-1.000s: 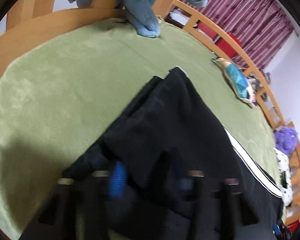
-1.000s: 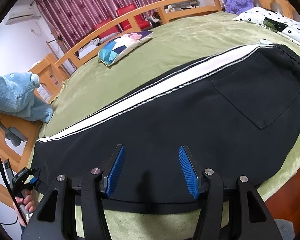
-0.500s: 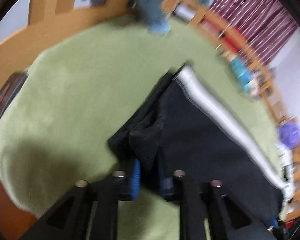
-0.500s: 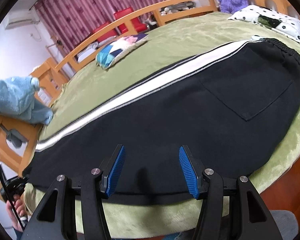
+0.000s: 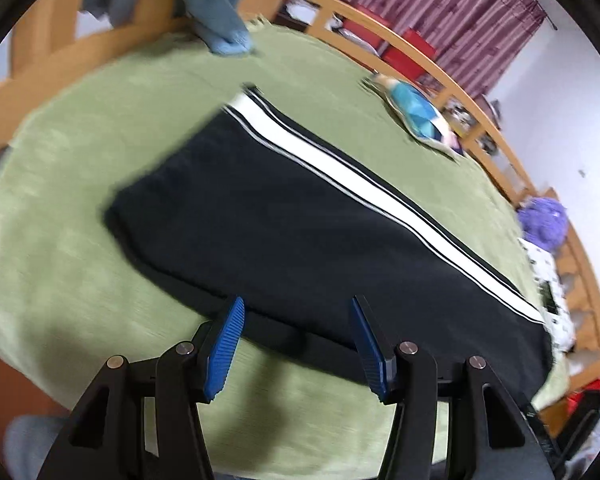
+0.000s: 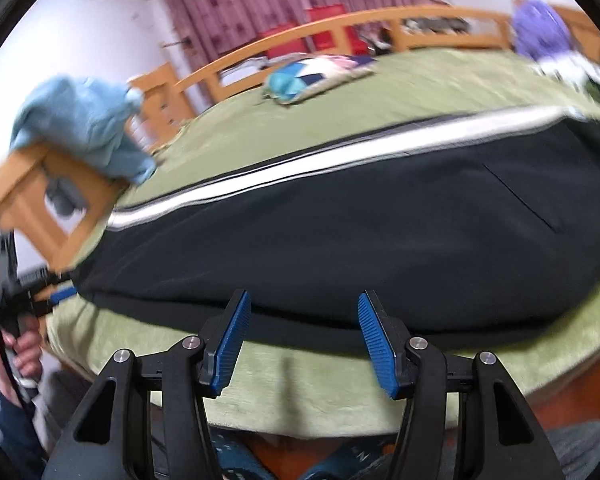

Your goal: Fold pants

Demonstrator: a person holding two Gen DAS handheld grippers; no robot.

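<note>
Pants flat on the bed, both tools spread

Pants [image 5: 308,216] lie flat across the green bed [image 5: 60,264]. My left tool [image 5: 296,340] and right tool [image 6: 300,336] both gape, holding nothing, just short of the near dark edge. Bare blanket lies nearer me. Beyond the white stripe [image 5: 364,176], a pillow [image 5: 416,112] sits by the wooden rail [image 5: 480,116].

The black matt cloth pants [image 5: 300,216] carry a smooth white woven side stripe [image 5: 380,196]. They lie on a fuzzy green plush blanket [image 5: 80,152]. The varnished orange wooden bed rail [image 5: 440,76] looks smooth. The ribbed blue rubbery finger pads [image 6: 232,340] sit on matt black plastic arms.
</note>
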